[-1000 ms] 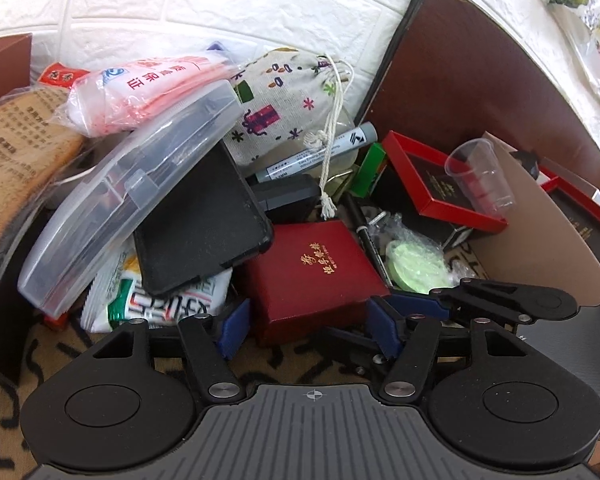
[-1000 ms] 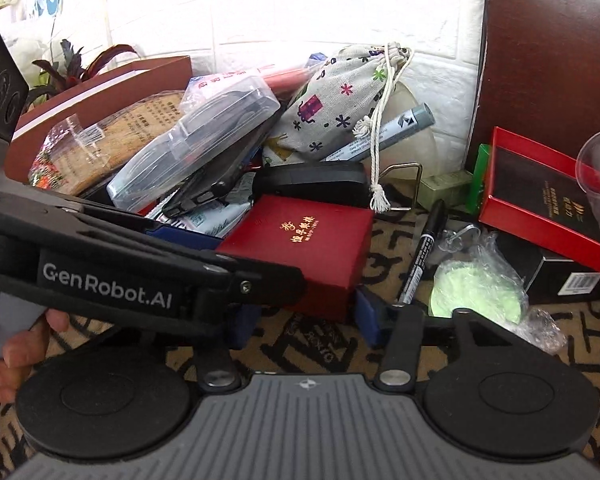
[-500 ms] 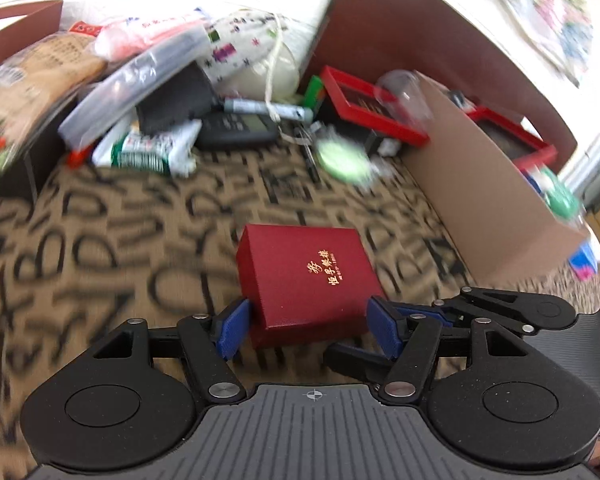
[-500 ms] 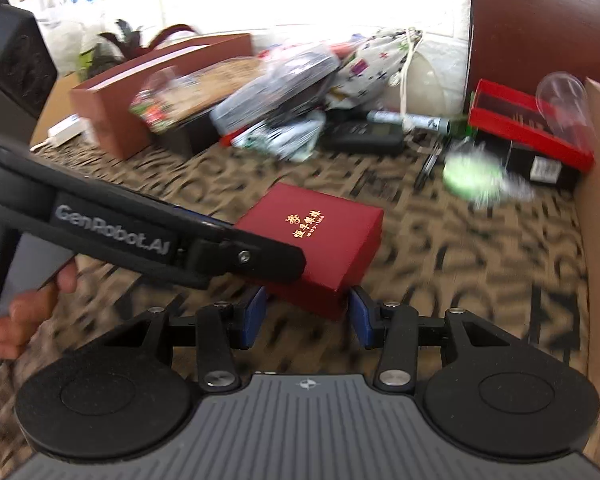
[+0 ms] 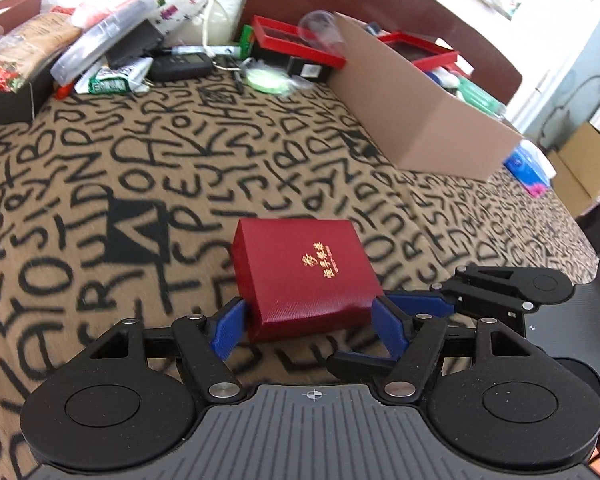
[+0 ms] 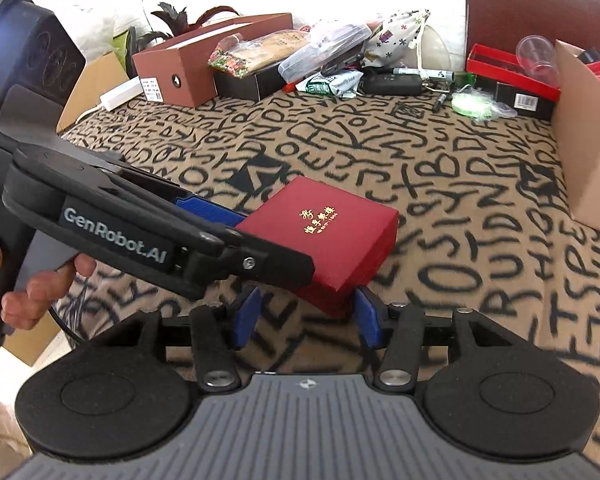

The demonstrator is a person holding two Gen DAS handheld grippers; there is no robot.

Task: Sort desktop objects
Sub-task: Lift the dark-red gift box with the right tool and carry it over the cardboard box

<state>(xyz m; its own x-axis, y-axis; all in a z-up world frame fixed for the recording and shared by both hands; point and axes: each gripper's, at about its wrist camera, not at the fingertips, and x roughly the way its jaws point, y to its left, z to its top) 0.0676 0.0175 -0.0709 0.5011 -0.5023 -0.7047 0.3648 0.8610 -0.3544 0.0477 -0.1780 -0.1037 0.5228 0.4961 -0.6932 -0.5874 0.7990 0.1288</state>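
On the left claw (image 6: 220, 216), white lettering reads "GenRobot.AI".

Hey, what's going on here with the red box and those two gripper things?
A person is sorting a cluttered desktop with a handheld gripper in each hand. Both the left gripper and the right gripper have their jaws around a red gift box over the letter-patterned cloth, and both sets of jaws are opening. The remaining clutter sits along the far wall, beside an open cardboard box.
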